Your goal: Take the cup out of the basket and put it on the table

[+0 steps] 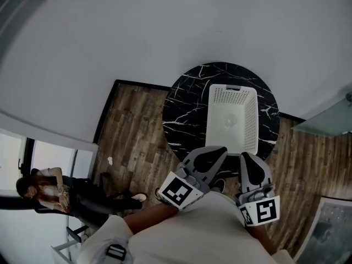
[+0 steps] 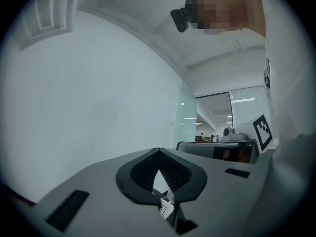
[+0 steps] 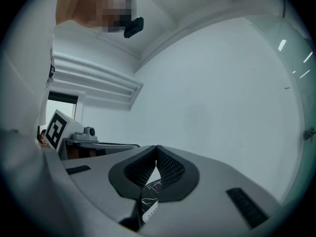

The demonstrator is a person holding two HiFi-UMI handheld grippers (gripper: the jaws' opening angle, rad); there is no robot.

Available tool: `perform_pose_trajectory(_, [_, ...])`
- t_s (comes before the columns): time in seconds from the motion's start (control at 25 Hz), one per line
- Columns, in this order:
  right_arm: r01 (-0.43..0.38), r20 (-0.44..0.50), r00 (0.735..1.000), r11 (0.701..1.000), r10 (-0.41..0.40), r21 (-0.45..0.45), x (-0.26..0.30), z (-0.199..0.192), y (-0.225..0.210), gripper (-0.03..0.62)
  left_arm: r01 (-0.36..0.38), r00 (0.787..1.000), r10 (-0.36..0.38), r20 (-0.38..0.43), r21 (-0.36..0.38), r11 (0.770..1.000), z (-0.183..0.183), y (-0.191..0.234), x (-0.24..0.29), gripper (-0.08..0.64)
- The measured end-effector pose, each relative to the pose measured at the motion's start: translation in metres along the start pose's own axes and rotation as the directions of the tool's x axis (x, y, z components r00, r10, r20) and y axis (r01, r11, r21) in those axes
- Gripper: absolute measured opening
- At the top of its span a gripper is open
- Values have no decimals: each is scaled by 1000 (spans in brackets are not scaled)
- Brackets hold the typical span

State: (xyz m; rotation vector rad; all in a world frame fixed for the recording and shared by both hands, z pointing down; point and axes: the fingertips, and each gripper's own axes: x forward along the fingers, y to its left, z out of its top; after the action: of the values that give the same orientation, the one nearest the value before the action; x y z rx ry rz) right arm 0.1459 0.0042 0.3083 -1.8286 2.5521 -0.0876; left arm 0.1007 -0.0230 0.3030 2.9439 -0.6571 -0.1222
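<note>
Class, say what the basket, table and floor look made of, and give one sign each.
Basket: likely white plastic, matte; rows of small holes in its walls.
Table: black marble or a marble-look top; white veins.
Floor: wood or wood-look planks; brown grain, seams.

Glossy black white-veined marble table [image 1: 184,106], matt perforated white plastic basket [image 1: 248,122], clear cup [image 1: 230,119], wood-plank floor [image 1: 135,125]

Black marble with thin white veins on the round table [image 1: 184,109]. Plain white, dotted with fine rows of holes, on the basket [image 1: 250,122]; clear and colourless for the cup [image 1: 230,120]. Brown wood-grain planks across the floor [image 1: 129,131]. Grey shells, black ribbed pads and black-and-white square markers on the left hand-held gripper [image 1: 219,149] and right hand-held gripper [image 1: 246,155].
</note>
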Motion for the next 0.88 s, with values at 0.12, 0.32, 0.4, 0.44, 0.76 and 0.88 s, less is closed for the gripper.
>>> perform_pose_trajectory(0.12, [-14,-21,1000,1000,14,17,-1,-7,-6,8,-11,1000,11,-15,-12,1000,-7,-3,5,5])
perform_pose_trajectory(0.32, [-46,-58,997,998,48,31,2,-22,-7,8,-46,998,43,-49,-56,997,-24,1,5,5])
perform_pose_trajectory(0.4, [-57,-67,996,998,59,35,3,-27,-8,8,-50,997,47,-62,-59,997,-30,1,5,5])
perform_pose_trajectory(0.44, [-62,-72,995,998,65,33,3,-29,-9,8,-52,997,48,-68,-62,997,-32,1,5,5])
perform_pose_trajectory(0.76, [-146,-141,981,987,135,-70,18,-42,-8,8,-63,990,53,-130,-73,995,-54,13,8,5])
perform_pose_trajectory(0.88, [-176,-158,975,978,158,-109,27,-44,-8,8,-56,990,46,-133,-73,996,-57,21,11,5])
